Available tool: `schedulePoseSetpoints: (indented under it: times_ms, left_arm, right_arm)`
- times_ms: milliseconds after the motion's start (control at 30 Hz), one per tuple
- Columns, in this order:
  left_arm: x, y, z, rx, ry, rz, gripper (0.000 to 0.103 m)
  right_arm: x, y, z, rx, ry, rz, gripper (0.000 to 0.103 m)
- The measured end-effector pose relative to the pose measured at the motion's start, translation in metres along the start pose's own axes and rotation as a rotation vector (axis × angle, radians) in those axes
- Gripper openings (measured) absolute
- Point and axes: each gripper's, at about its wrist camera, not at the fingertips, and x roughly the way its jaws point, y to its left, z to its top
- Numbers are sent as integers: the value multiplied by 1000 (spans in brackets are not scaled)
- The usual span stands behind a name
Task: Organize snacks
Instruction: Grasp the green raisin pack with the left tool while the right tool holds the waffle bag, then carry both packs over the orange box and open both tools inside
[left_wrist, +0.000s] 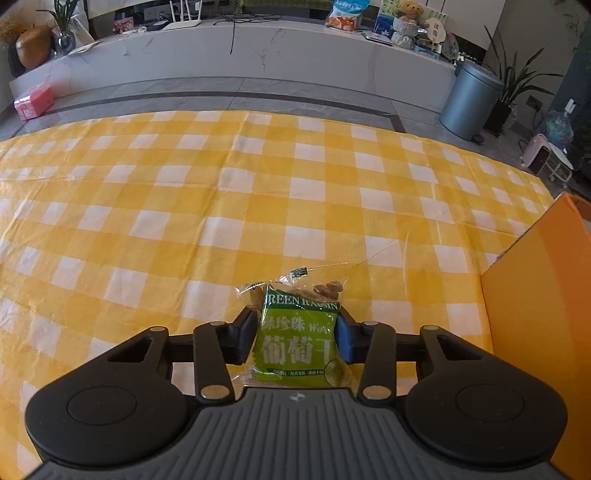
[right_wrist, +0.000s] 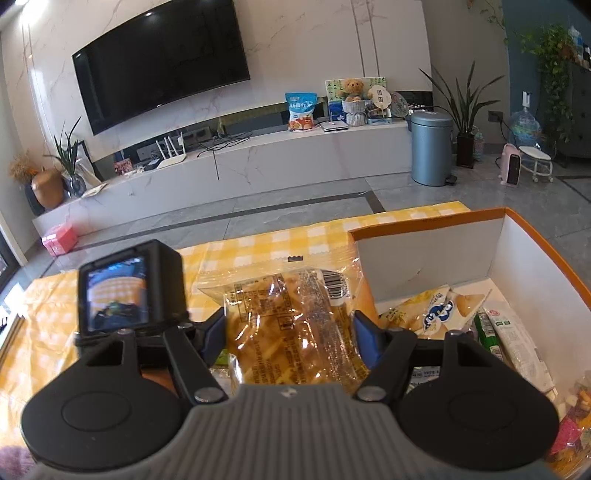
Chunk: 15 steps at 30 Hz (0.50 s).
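In the left wrist view my left gripper (left_wrist: 297, 334) is shut on a small green raisin packet (left_wrist: 299, 339), its pads pressing both sides, low over the yellow checked cloth (left_wrist: 184, 206). The orange box (left_wrist: 539, 314) rises just to its right. In the right wrist view my right gripper (right_wrist: 290, 332) is shut on a clear bag of golden crispy snack (right_wrist: 291, 325), held above the cloth beside the orange-rimmed box (right_wrist: 424, 254). Inside that box lie several snack packets (right_wrist: 439, 306).
The left gripper's camera block (right_wrist: 129, 288) sits close at the left of the right wrist view. Past the table edge are grey floor, a blue-grey bin (right_wrist: 430, 147), a pink box (right_wrist: 59, 238) and a white TV bench (right_wrist: 258, 162).
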Motion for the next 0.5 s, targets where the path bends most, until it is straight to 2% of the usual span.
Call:
schedulePoseSetpoints:
  times_ms: [200,433,500]
  left_arm:
    - [-31,26,-9,38,-28,-62,48]
    - [-70,42,-23,76,-93,-82,47]
    - [-79,46,-26,61,-108,-79,47]
  right_arm:
    - [3,13,-2,-57,8,-4,68]
    - [3,26,-5,-108,14,29,68]
    - [-1,32,-5,-128,-3,30,68]
